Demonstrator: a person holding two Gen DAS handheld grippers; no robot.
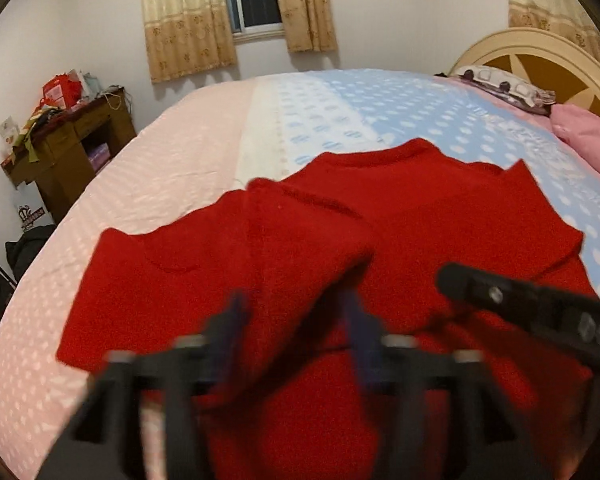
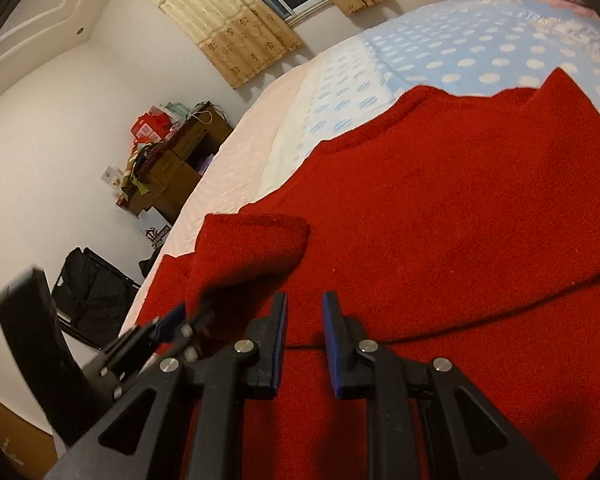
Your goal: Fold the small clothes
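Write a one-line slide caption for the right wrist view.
Right gripper, slightly open and empty, over a red sweater spread on the bed.

The right gripper (image 2: 304, 312) hovers over the red garment (image 2: 440, 220) — jaws slightly parted, empty — on the bed (image 2: 480, 48).

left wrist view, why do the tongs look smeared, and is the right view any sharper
Left wrist view: the left tongs are motion-blurred, the red sweater fairly crisp. Right wrist view: the right tongs are sharp; fisheye bends the bed edge in both.
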